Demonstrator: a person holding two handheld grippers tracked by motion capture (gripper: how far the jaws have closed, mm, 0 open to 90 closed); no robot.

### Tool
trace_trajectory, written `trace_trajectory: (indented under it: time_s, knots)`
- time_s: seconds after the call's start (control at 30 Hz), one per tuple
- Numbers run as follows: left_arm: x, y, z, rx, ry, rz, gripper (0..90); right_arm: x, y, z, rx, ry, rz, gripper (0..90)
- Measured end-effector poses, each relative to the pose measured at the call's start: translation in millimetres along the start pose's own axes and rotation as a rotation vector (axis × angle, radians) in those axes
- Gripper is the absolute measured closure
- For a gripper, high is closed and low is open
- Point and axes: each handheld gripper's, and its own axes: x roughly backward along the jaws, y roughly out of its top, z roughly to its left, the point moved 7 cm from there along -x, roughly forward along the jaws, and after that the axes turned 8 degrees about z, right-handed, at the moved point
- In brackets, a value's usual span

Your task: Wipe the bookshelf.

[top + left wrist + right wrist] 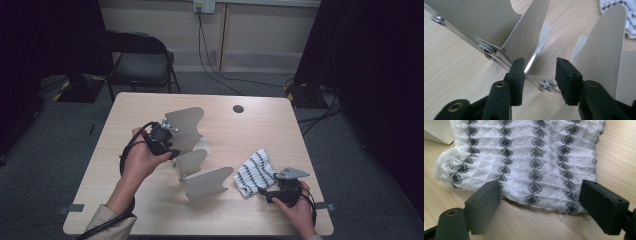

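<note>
A metal rack of upright beige panels (pixel 205 182) stands at the table's middle, its panels (pixel 491 22) bolted to a thin shiny rail (pixel 466 37). My left gripper (pixel 172 150) sits at the rack's left side. Its jaws (pixel 540 77) stand apart astride the rail, a bolt (pixel 546 85) between them, the pads not pressing. A white towel with dark diamond stripes (pixel 255 172) lies crumpled at the front right. My right gripper (pixel 262 191) rests low on the table, open (pixel 540 202), with the towel's near edge (pixel 536 152) just beyond and between the two pads.
The wooden table (pixel 150 215) has a round cable hole (pixel 238 108) near its far edge. A black folding chair (pixel 142 60) stands behind the table at the left. Cables run across the floor at the back right, below a wall socket (pixel 204 6).
</note>
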Motion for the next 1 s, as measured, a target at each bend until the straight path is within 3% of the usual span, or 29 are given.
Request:
trace_trajectory:
  time_s: [0.1, 0.13, 0.17, 0.23, 0.53, 0.67, 0.73, 0.87, 1.0]
  knots:
    - [2.0, 1.9, 0.9, -0.007, 0.018, -0.02, 64.2, 0.0, 0.0, 0.1, 0.001, 0.002, -0.001, 16.1]
    - [3.1, 3.5, 0.3, -0.023, 0.009, -0.053, 69.5, 0.0, 0.0, 0.1, 0.0, 0.002, -0.001, 16.1]
    - [3.2, 3.9, -0.3, -0.019, 0.005, -0.049, 74.6, 0.0, 0.0, 0.1, 0.0, 0.002, -0.001, 16.1]
    - [2.4, 5.1, -1.6, -0.032, 0.01, -0.05, 74.9, 0.0, 0.0, 0.1, 0.0, 0.002, -0.001, 16.1]
    - [2.2, 7.0, -2.2, -0.019, 0.007, -0.051, 74.8, -0.1, 0.1, 0.1, 0.0, 0.001, -0.001, 16.1]
    - [7.1, 6.3, -0.5, 0.013, 0.017, -0.065, 60.8, -0.1, 0.1, 0.1, 0.0, 0.002, 0.0, 16.1]
    - [10.4, 5.4, -0.4, 0.025, 0.015, -0.07, 60.1, -0.1, 0.1, 0.1, 0.001, 0.002, -0.001, 16.1]
    - [16.3, -0.6, 5.1, 0.078, 0.05, -0.069, 45.5, 0.0, 0.0, 0.2, 0.0, 0.001, -0.001, 16.1]
    - [16.2, -10.2, 5.8, 0.108, 0.032, -0.068, 44.2, 0.0, 0.1, 0.2, 0.0, 0.001, 0.0, 16.1]
